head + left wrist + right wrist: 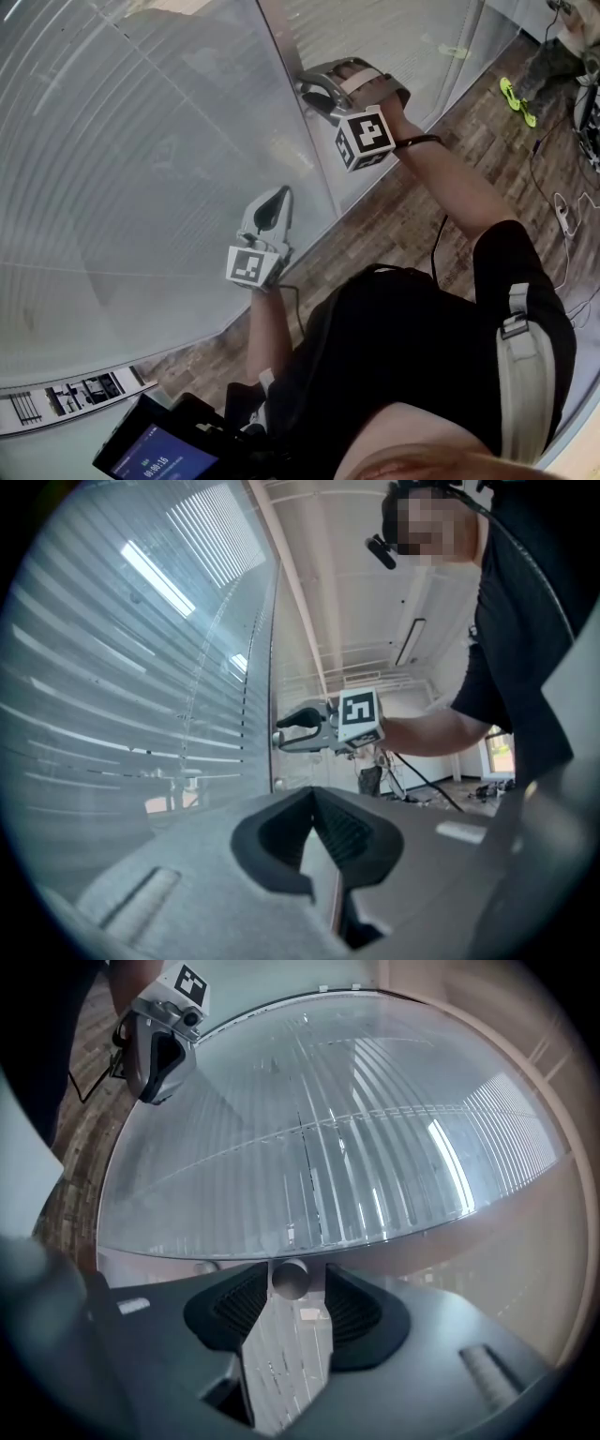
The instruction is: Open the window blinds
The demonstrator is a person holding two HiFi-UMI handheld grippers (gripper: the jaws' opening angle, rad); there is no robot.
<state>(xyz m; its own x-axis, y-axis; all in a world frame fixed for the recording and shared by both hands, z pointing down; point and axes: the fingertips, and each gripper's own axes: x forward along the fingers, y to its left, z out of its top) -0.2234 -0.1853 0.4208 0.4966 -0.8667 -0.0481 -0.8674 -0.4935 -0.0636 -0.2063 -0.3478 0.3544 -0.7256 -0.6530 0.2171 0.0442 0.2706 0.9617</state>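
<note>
Slats of the window blinds (141, 169) fill the left and centre of my head view: pale, horizontal, running across to a vertical frame post (286, 47). A wood floor (403, 216) lies below them.

Right gripper (306, 88): I see it held high, tips against the frame post at the blinds' edge. In the right gripper view its jaws stand wide apart. A round knob (289, 1279) sits between the tips. It lies close to one pad, with a clear gap to the other. The pads do not press on it. The left gripper view shows the same contact point at the post (278, 740).

Left gripper (279, 194): I see it lower, in front of the blinds and near them, well apart from the knob. In the left gripper view its jaws (314, 794) meet at the tips, with nothing between them.

Markings: the marker cube (366, 138) on the right gripper carries black-and-white square patterns, as does the one on the left gripper; neither bears letters. A screen (155, 459) at the bottom left of the head view shows light characters on blue, too small for me to read.
</note>
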